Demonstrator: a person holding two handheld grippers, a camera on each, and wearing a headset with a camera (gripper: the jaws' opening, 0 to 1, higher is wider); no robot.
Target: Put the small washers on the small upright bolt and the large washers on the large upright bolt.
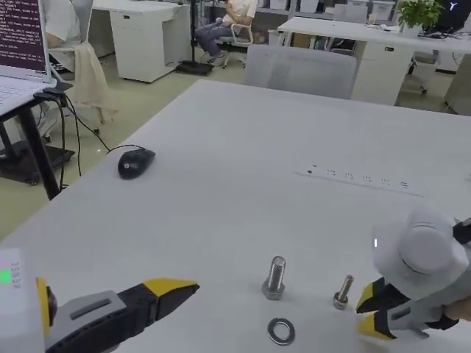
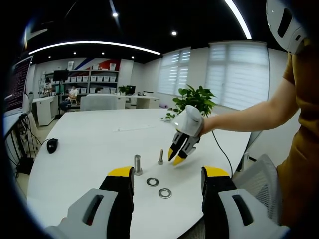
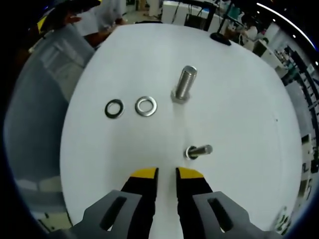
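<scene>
Laptop: upper left of the head view, screen lit, on a separate stand beside the table.
Left gripper: lower left of the head view; in its own view the yellow-tipped jaws stand wide apart, released, with nothing between them.
Mouse: dark, on the white table, left of centre.
Large bolt: upright on its head, lower centre of the head view.
Washers: two, flat on the table, side by side but not touching. In the right gripper view they lie left of the large bolt, on neither bolt.
Small bolt: upright, right of the large bolt, near it but apart.
Right gripper: lower right of the head view, tips just beside the small bolt. Its jaws are drawn close with a narrow gap, grasping nothing.
</scene>
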